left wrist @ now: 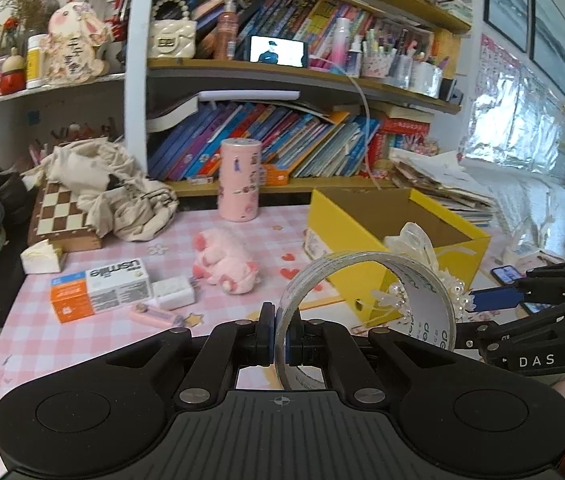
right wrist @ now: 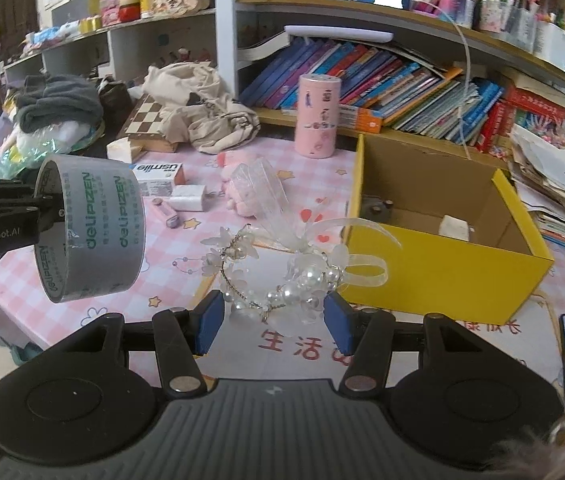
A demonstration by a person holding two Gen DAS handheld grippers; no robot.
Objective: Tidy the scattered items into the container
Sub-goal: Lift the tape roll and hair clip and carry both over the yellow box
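Presently one tape roll (left wrist: pixel 366 312) is clamped by the left gripper (left wrist: pixel 280 338); the right gripper (right wrist: pixel 272 322) is spread around one pearl headband (right wrist: pixel 282 276), beside one yellow box (right wrist: pixel 442 280) on a pink checked tablecloth (right wrist: pixel 186 256) below bookshelves (right wrist: pixel 362 68).

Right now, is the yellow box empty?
No. The yellow box is open-topped, and a small white item plus something dark lie on its floor.

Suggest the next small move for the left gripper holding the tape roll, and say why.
Probably carry the tape roll rightward over the open yellow box and release it there. The left gripper is shut on the roll's wall and holds it above the table, left of the box. The right gripper stands open around the pearl hair ornament, so I would pass behind it.
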